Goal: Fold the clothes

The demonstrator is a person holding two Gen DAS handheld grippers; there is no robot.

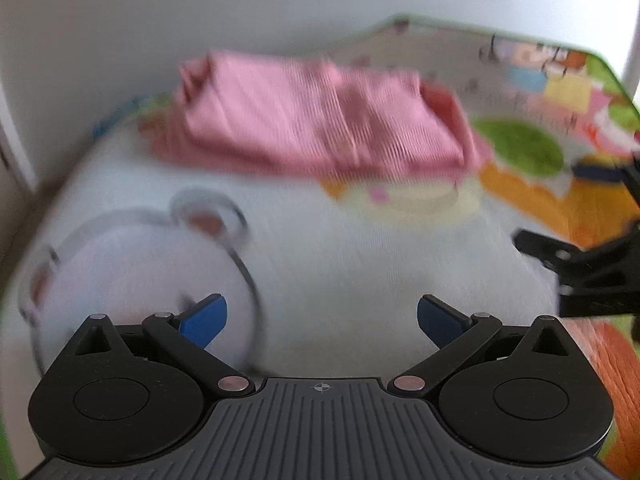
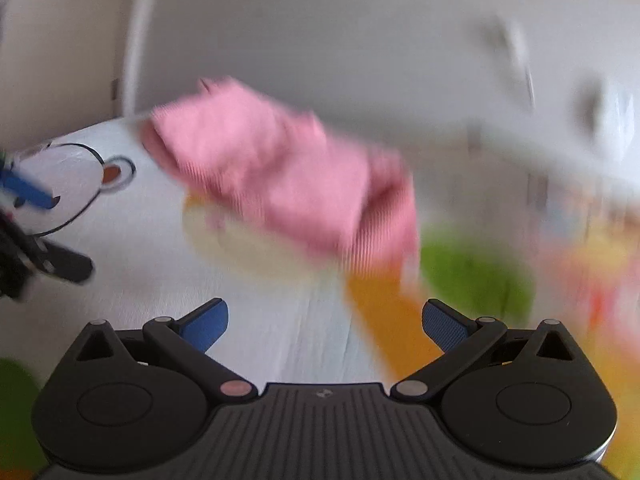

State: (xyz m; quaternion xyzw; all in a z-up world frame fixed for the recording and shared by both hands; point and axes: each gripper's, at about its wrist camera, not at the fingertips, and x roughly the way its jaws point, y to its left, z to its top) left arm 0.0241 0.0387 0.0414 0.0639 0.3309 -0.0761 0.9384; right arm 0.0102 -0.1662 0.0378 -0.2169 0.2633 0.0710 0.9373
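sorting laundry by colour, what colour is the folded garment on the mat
Pink, with a fine ribbed stripe texture. The folded garment shows best in the left wrist view.

A: Both views soft and evenly lit, daylight-ish, no hard shadows, no glare. Source direction unclear.

B: Blur?

A: Motion smear. The pink garment (image 1: 320, 120) is streaked in the left wrist view and worse in the right wrist view. The play mat (image 1: 520, 148) right of the garment is a colour wash there.

B: Anything sharp?

A: Only the left hand-held gripper (image 1: 322, 320) and right hand-held gripper (image 2: 324, 322) bodies below the garment. Fisheye bends the wall (image 1: 200, 12) above it; corners vignette dark.
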